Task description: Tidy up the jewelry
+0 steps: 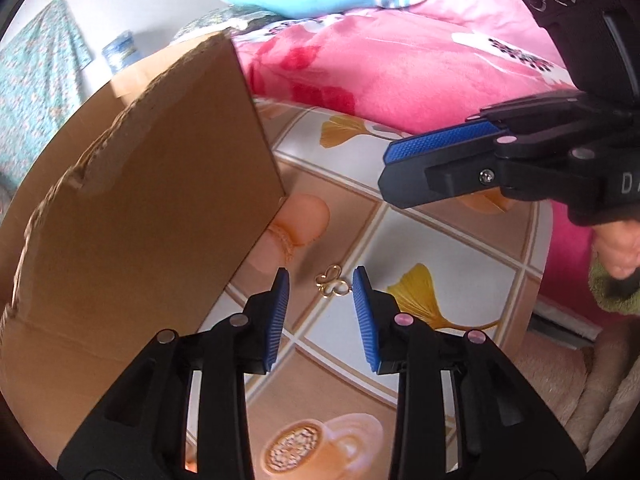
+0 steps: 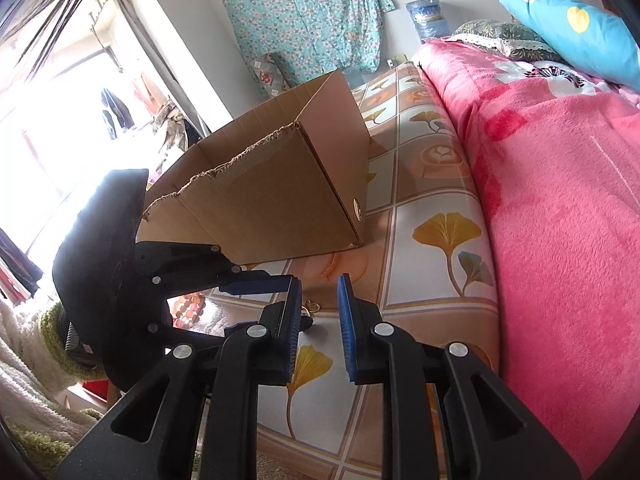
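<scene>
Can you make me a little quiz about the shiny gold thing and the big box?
1. True or false: the left gripper is squeezing the gold butterfly charm.
2. What does the charm lie on: A) the pink blanket, B) the patterned tablecloth, C) inside the cardboard box?
3. Fill in: the box stands to the ___ of the charm in the left wrist view.

Key: 1 false, it lies between open pads. 2 B. 3 left.

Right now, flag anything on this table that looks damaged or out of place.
The cardboard box has a ragged, torn top edge where its flaps seem ripped off. A small gold butterfly-shaped piece lies loose on the tablecloth, between the open left gripper fingers, outside the box.
</scene>
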Motion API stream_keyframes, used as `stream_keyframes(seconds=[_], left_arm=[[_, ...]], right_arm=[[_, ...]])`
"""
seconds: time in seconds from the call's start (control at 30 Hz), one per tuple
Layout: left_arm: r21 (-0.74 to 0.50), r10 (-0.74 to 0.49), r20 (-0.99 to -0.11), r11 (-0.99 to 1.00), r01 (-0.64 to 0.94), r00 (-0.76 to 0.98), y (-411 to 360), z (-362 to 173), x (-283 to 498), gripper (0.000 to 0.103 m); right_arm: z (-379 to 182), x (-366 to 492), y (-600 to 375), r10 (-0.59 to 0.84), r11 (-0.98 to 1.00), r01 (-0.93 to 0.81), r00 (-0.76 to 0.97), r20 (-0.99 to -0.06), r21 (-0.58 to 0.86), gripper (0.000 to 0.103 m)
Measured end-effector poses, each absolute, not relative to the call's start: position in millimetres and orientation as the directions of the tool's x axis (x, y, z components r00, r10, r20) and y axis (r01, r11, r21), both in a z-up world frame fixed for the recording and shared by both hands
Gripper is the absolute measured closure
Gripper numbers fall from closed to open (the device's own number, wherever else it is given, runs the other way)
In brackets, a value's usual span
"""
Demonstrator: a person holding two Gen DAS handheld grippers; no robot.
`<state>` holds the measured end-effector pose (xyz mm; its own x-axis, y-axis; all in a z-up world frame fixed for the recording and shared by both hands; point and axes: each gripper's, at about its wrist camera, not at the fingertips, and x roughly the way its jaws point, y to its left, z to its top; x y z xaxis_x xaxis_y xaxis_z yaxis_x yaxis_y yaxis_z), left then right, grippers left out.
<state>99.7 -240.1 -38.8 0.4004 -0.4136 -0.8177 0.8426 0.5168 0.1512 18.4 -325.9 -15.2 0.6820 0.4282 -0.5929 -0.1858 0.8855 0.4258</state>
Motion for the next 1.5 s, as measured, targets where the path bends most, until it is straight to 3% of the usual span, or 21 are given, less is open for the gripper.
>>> stream_keyframes(seconds=[0.13,0.47,0.6,0.67,1.23,1.5], left_arm=[[0.154,-0.421,-0.835,0.439,0.885,0.354,-243,-38,103,0.074],[0.018,-0.431,-0.872,0.447,0.894,0.233,-240,-40,119,0.077],[0.026,-0.409,-0.881,0.457,0.889,0.236,-244,-39,121,0.088],[0.020,-0.405,-0.885,0.461,0.887,0.230,-245,-38,122,0.088],[0.058,-0.411,-0.866,0.485,0.873,0.286,-241,-29,110,0.088],[0.022,-0.402,-0.811,0.705,0.709,0.425,-172,-2,89,0.088]], right_arm=[[-15,19,-326,0.427,0.885,-0.183,0.683,-0.592,0.427,0.084],[-18,20,-331,0.429,0.882,-0.176,0.684,-0.590,0.437,0.084],[-18,20,-330,0.430,0.882,-0.179,0.685,-0.588,0.437,0.084],[-17,20,-330,0.430,0.882,-0.180,0.686,-0.587,0.436,0.084],[-12,19,-331,0.419,0.888,-0.180,0.696,-0.583,0.424,0.084],[3,7,-310,0.427,0.894,-0.231,0.698,-0.575,0.384,0.083]])
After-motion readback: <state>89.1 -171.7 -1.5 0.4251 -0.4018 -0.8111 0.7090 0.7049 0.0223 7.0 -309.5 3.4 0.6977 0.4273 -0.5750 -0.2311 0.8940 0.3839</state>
